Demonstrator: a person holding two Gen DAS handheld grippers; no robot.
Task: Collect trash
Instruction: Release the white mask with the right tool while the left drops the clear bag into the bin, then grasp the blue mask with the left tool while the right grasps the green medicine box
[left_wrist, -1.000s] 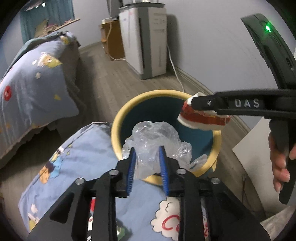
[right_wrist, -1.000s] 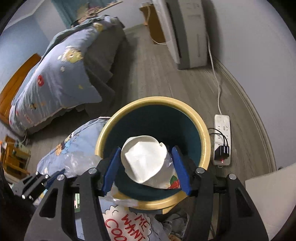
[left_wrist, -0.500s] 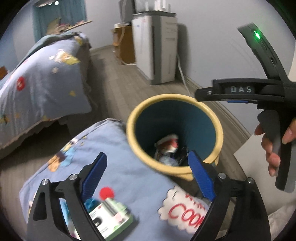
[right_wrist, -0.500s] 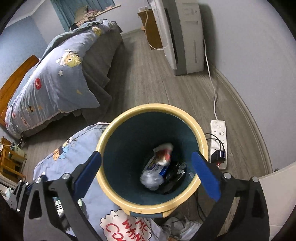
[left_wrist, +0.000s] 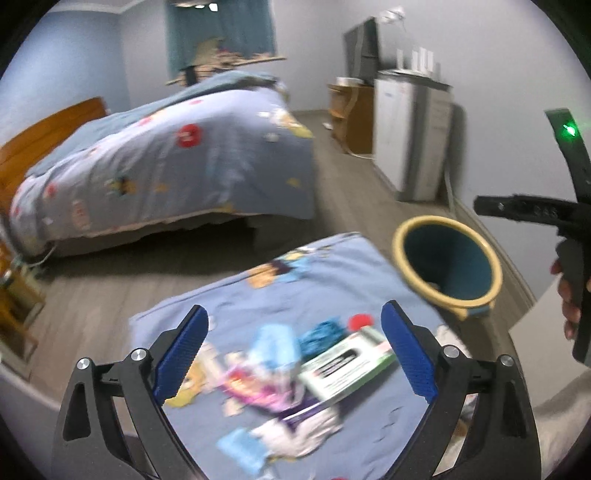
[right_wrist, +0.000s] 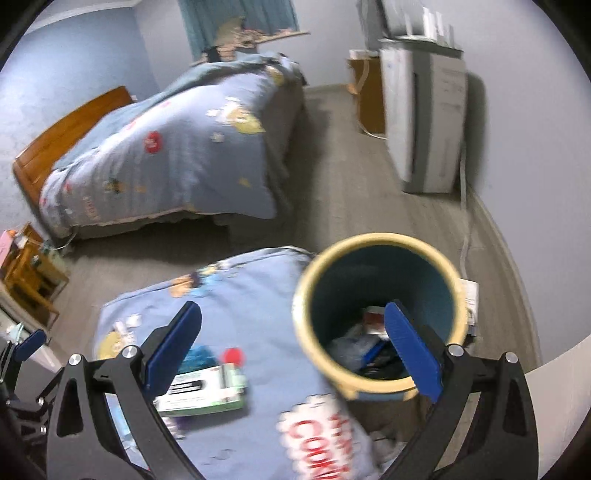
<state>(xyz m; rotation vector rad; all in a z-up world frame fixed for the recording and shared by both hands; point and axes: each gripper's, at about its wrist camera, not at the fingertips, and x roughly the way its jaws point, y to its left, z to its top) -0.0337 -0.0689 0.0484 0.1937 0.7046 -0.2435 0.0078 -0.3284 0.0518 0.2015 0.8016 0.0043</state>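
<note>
Already several discarded pieces lie in the yellow-rimmed bin (right_wrist: 376, 314), while both the left gripper (left_wrist: 293, 354) and right gripper (right_wrist: 291, 350), jaws just spread wide and empty, hang above the cartoon-print cover (left_wrist: 332, 280) where a green-edged box (left_wrist: 347, 369), blue scrap (left_wrist: 321, 332) and wrappers (left_wrist: 266, 391) remain.

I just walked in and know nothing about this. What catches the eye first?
The yellow-rimmed bin on the floor, with trash already at its bottom. Left of it, a blue cartoon cushion carries more litter, including a green-and-white box. Both hand-held grippers, left and right, are open and empty.
</note>
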